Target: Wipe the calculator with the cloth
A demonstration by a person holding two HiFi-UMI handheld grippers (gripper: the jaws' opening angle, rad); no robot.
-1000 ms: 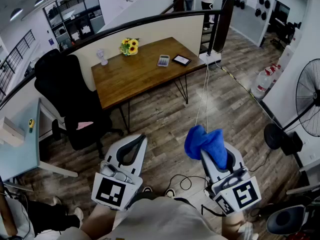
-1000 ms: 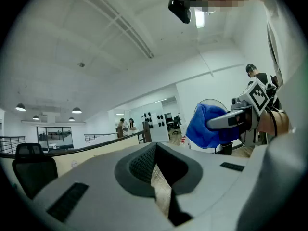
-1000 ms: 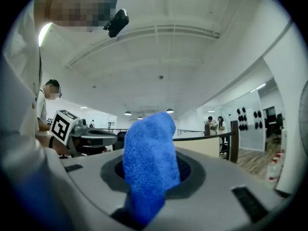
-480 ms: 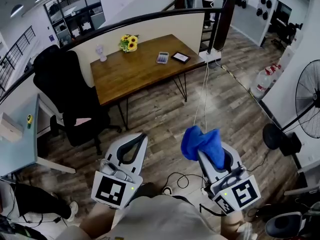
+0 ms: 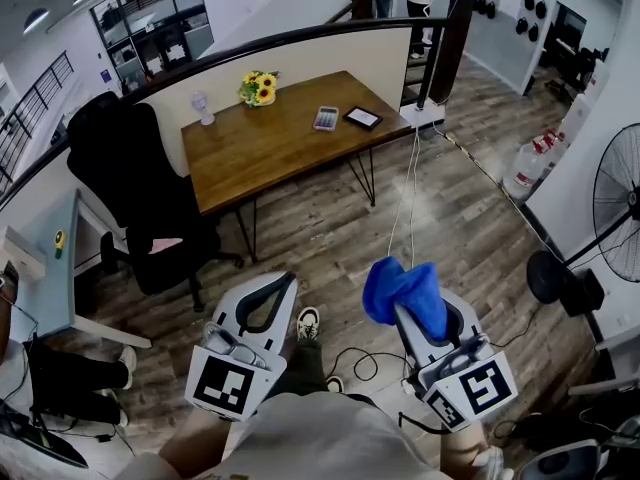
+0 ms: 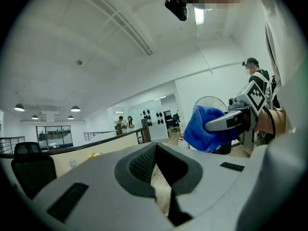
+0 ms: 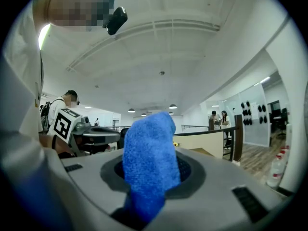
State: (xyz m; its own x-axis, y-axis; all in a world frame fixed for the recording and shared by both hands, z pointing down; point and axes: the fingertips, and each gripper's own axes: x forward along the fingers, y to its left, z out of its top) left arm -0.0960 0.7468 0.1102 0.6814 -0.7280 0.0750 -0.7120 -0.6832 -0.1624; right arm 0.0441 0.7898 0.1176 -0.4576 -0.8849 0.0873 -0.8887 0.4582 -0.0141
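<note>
Holding the blue cloth point(image 5: 400, 283) clamped between its jaws, the right gripper point(image 5: 415, 318) hovers over the wood floor point(image 5: 330, 233). Left gripper point(image 5: 278, 286): jaws together, empty. Calculator point(image 5: 326, 119) lies on the brown table point(image 5: 250, 158) well ahead, just beside a tablet point(image 5: 362, 119); sunflowers point(image 5: 259, 89) at the far edge. Black chair point(image 5: 130, 188) stands beside the table's left end.

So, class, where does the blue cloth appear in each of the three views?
Head view: lower right of centre, blue cloth clamped in the right tool.
Left gripper view: right of centre, at mid height.
Right gripper view: dead centre, between the jaws.
Shared landmark: the cream partition with a dark rail, seen in all three.
</note>
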